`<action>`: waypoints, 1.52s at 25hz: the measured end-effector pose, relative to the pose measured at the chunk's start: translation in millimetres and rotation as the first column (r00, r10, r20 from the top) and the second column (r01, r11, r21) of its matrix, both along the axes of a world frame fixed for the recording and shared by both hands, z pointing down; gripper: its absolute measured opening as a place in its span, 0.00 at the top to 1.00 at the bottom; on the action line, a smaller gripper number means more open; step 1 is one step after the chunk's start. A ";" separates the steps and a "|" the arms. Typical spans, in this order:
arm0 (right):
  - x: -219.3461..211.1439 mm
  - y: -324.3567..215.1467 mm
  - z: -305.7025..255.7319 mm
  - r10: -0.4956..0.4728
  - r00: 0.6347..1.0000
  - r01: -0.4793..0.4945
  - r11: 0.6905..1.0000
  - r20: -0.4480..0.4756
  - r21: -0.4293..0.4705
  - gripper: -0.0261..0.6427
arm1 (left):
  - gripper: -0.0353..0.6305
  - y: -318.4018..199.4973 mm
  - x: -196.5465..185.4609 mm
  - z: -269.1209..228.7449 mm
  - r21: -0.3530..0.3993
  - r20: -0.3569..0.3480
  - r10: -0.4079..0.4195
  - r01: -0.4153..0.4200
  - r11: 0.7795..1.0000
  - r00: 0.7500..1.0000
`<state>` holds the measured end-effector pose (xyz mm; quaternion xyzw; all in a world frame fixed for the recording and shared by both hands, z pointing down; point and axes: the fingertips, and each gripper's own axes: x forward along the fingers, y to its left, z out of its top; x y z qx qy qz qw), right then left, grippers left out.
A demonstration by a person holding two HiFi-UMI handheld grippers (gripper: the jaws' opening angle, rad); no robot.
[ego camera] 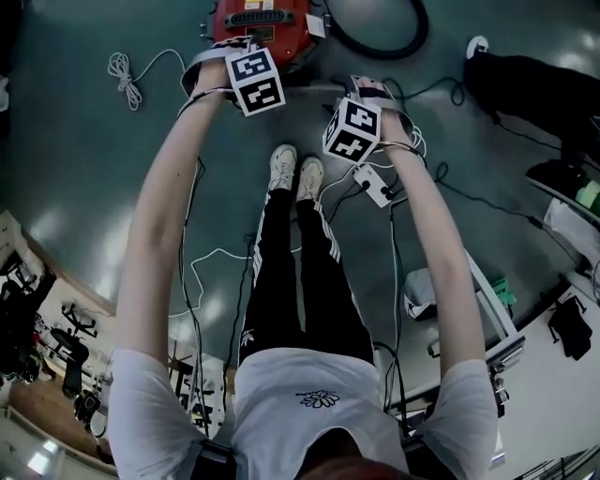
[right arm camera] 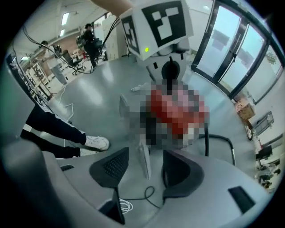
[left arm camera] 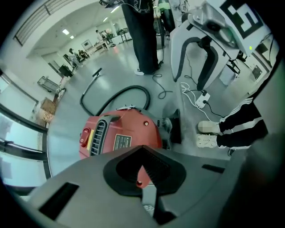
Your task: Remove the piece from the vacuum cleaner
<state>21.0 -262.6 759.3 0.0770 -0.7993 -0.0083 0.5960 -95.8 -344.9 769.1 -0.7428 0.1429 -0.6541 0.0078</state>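
The red vacuum cleaner (ego camera: 258, 23) (left arm camera: 120, 136) stands on the grey floor just ahead of my feet. My left gripper (ego camera: 246, 80) (left arm camera: 142, 149) hangs right over its near edge with the pad tips together, shut; a sliver of red shows in the gap behind the tips. A grey tube-like piece (right arm camera: 143, 156) (ego camera: 323, 86) runs from the vacuum toward me. My right gripper (ego camera: 354, 127) (right arm camera: 144, 167) is open, a pad on either side of that piece and neither touching it. In the right gripper view the vacuum is under a mosaic patch.
A black hose (ego camera: 375, 37) (left arm camera: 120, 95) loops behind the vacuum. A white power strip (ego camera: 375, 183) and loose cables lie by my white shoes (ego camera: 295, 169). A coiled white cord (ego camera: 122, 75) lies at the left, dark bags (ego camera: 525, 84) at the right. Another person (left arm camera: 142, 35) stands beyond.
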 end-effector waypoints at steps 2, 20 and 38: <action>0.2 0.8 18.6 -0.015 0.999 0.015 1.000 -0.037 -0.026 0.61 | 0.94 1.8 -2.0 11.1 -0.031 -0.003 -0.012 0.012 0.999 1.000; -1.8 12.4 96.5 -0.082 0.966 0.086 0.996 -0.246 0.005 0.93 | 0.94 3.4 0.7 10.3 -0.022 0.053 0.067 -0.066 0.998 0.996; -21.2 64.7 98.5 -0.239 0.940 0.254 0.967 -0.243 0.034 0.93 | 0.94 3.8 3.5 10.0 0.004 0.036 0.030 -0.030 1.000 0.999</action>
